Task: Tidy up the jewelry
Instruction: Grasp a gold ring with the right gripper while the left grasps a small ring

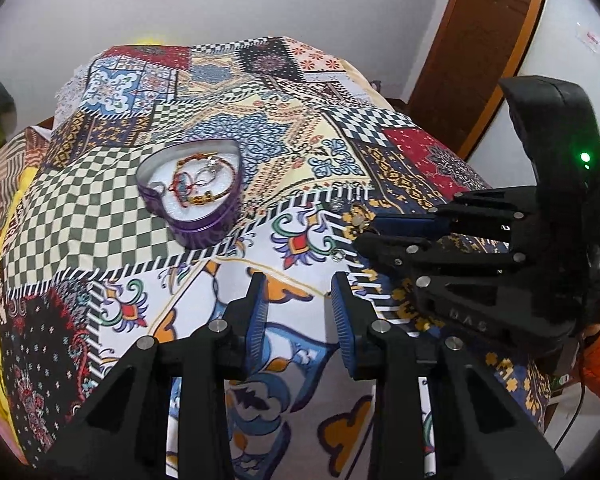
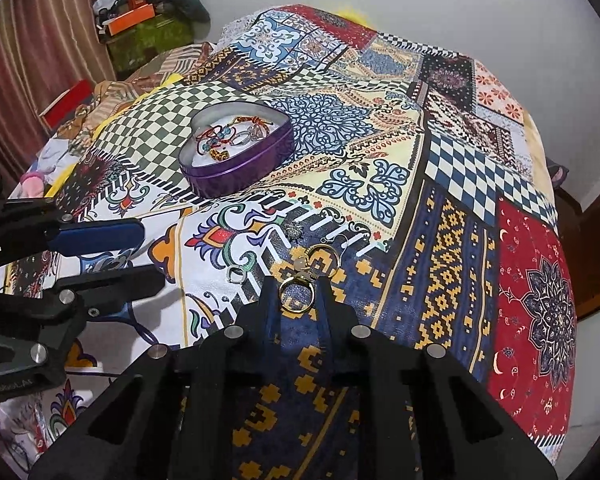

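Note:
A purple heart-shaped tin (image 1: pixel 204 224) (image 2: pixel 244 176) holds bracelets and rings on a white lining. My right gripper (image 2: pixel 297 294) is shut on a gold ring (image 2: pixel 296 296), held between its fingertips just above the patterned cloth; in the left wrist view it (image 1: pixel 370 230) reaches in from the right. A second gold ring (image 2: pixel 322 258), a silver ring (image 2: pixel 236 274) and a small sparkly earring (image 2: pixel 293 230) lie on the cloth beside it. My left gripper (image 1: pixel 298 300) is open and empty, hovering over the cloth near the tin.
The patchwork cloth (image 2: pixel 440 220) covers the whole table and drops off at the right edge. A wooden door (image 1: pixel 480 40) stands at the right. Curtains and cluttered boxes (image 2: pixel 132 12) are at the far left.

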A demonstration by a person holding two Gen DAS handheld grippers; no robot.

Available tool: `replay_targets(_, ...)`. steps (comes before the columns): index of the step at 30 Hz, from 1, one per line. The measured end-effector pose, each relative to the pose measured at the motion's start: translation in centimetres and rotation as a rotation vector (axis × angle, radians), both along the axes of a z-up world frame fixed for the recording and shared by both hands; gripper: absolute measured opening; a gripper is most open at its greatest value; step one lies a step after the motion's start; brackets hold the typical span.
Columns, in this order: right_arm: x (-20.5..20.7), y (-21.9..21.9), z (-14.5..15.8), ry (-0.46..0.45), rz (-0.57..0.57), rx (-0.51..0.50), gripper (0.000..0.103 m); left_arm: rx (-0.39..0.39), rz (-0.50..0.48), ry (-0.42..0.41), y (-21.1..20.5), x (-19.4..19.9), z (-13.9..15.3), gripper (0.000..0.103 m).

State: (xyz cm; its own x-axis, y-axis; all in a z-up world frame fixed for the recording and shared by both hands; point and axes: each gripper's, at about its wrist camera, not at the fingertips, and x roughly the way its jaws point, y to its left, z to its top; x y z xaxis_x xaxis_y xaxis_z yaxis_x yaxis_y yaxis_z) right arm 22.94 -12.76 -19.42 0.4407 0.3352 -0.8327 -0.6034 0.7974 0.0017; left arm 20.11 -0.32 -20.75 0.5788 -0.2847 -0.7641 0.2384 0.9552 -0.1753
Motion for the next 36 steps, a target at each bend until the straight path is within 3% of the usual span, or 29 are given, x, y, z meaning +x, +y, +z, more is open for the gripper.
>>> replay_targets(11,-0.2,-1.7,0.6,-0.006,-0.047,0.055,0.016,0.0,-0.055,0.023,-2.1,1.6,-0.9,0.027)
replay_targets(17,-0.3,-2.8,0.9,-0.004,-0.065,0.085,0.016,0.024,-0.058,0.022,-3.1,2.7,-1.3,0.021)
replay_targets(22,-0.2,-3.3,1.0,0.004,-0.068,0.109,0.017,0.035,-0.054,0.018,-3.3,3.0,-1.6,0.009)
replay_targets(36,-0.3,-3.3,2.0,-0.014,-0.083,0.132,0.017,0.037,-0.036,-0.019,-3.0,1.5,-1.0,0.009)
